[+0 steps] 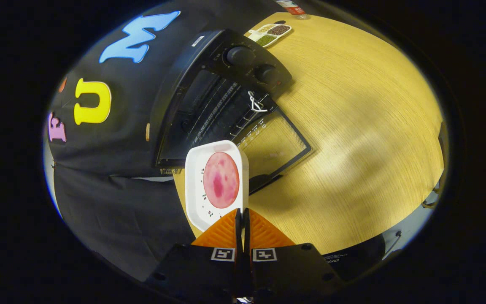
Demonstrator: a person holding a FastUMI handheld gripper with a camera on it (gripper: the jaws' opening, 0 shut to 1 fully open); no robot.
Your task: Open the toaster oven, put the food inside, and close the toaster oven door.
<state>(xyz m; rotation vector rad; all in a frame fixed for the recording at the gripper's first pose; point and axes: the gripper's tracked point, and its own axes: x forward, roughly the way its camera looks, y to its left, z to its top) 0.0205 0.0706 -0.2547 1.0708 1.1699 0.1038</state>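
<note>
A black toaster oven (209,88) stands on the wooden table (352,118) with its glass door (272,143) folded down flat toward me. Its dark inside with a wire rack (217,109) is exposed. My gripper (242,213) is shut on the near rim of a white square plate (215,185), which carries a round pink slice of food (221,180). The plate hangs tilted just ahead of my fingers, in front of the oven's open mouth and beside the lowered door. A white string loop (256,102) hangs at the door's hinge side.
Two round knobs (239,55) sit on the oven's control panel. Behind the oven lies a small divided dish (271,33) with beans and grains, and a red-labelled container (292,7) stands at the table's far edge. Black cloth covers the wall beside the oven.
</note>
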